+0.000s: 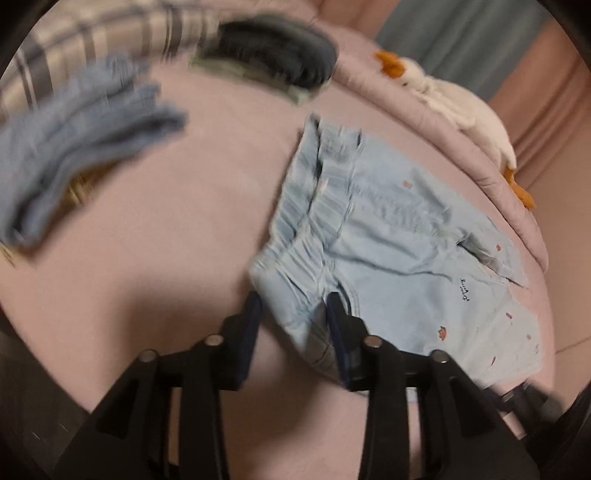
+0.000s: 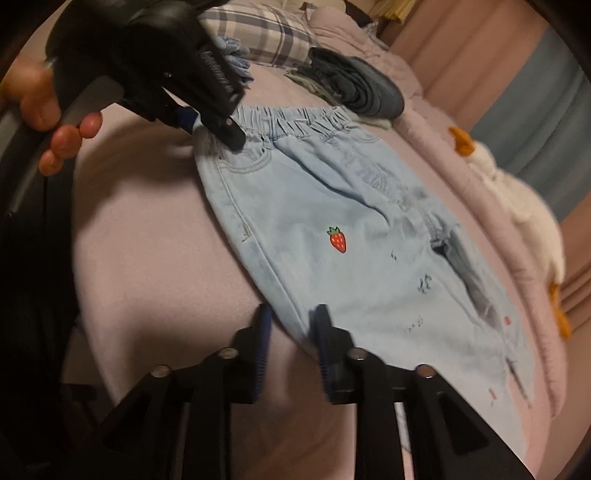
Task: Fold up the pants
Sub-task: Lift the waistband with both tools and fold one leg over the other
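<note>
Light blue denim pants [image 2: 332,206] with a strawberry print lie spread on the pink bed sheet [image 2: 147,240]. They also show in the left wrist view [image 1: 388,236]. My left gripper [image 1: 293,306] is open, its jaws on either side of the elastic waistband corner. It also shows in the right wrist view [image 2: 218,125] at the waistband's left end. My right gripper [image 2: 291,317] is open, its jaws astride the pants' near side edge lower down the leg.
A dark folded jeans pile [image 2: 362,85] lies past the waistband. Blue denim garments [image 1: 74,140] lie at the left. A plaid pillow [image 2: 258,33] is at the back. A white plush duck [image 2: 517,199] lies on the pink quilt to the right.
</note>
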Demonstrator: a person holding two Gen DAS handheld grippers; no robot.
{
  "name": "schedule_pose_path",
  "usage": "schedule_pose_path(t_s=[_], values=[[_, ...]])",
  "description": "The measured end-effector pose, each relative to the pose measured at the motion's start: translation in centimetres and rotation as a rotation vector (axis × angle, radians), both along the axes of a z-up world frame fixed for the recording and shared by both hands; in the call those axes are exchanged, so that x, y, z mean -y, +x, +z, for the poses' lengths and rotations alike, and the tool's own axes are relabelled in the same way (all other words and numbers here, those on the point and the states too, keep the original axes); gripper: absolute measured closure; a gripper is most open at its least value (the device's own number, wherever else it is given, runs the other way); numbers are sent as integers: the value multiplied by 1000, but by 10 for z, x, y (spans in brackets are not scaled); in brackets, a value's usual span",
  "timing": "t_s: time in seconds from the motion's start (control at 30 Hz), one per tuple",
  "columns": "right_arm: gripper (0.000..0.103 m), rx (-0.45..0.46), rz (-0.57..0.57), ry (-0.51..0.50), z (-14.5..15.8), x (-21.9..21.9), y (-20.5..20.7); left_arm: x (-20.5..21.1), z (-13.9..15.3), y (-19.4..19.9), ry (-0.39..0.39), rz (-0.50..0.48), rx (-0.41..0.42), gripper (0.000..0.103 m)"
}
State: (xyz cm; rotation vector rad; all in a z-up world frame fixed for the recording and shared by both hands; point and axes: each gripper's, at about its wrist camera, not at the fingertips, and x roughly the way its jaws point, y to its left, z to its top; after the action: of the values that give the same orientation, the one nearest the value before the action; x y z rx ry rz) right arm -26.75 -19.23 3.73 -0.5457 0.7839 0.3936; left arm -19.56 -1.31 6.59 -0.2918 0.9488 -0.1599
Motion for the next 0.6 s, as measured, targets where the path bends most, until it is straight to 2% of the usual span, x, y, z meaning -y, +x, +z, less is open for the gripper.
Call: schedule_pose_path(t_s=[0.03, 0.1, 0.13, 0.2, 0.27, 0.37, 0.43, 0.47, 0.5, 0.53, 0.57, 0.6], values=[[65, -8, 1, 74, 12, 11, -2, -1, 7, -1, 23, -4, 40, 57], [40, 11, -37, 173, 28, 32, -1, 2, 19, 0, 40, -21, 101, 53], [37, 23, -78, 215, 34, 46, 5, 7, 20, 4, 37, -40, 114, 53], [36, 31, -191, 249, 37, 73, 25, 30, 18, 18, 21, -114, 114, 53], [36, 13, -296, 240, 31, 91, 46, 57, 11, 31, 46, -203, 111, 53], [36, -26, -400, 226, 13, 111, 75, 98, -11, 56, 127, -291, 90, 51], [36, -36, -434, 165, 1, 115, 81, 108, -34, 73, 239, -260, 44, 52], [36, -56, -461, 78, -14, 115, 83, 105, -48, 84, 271, -244, 20, 54], [37, -74, -466, 42, -23, 119, 81, 99, -49, 88, 249, -242, 33, 59], [37, -61, -464, 61, -25, 123, 74, 92, -49, 91, 237, -233, 48, 66], [36, -64, -482, 78, -26, 131, 67, 86, -48, 95, 249, -226, 44, 83], [35, -80, -501, 75, -27, 138, 61, 78, -47, 99, 258, -220, 32, 90]])
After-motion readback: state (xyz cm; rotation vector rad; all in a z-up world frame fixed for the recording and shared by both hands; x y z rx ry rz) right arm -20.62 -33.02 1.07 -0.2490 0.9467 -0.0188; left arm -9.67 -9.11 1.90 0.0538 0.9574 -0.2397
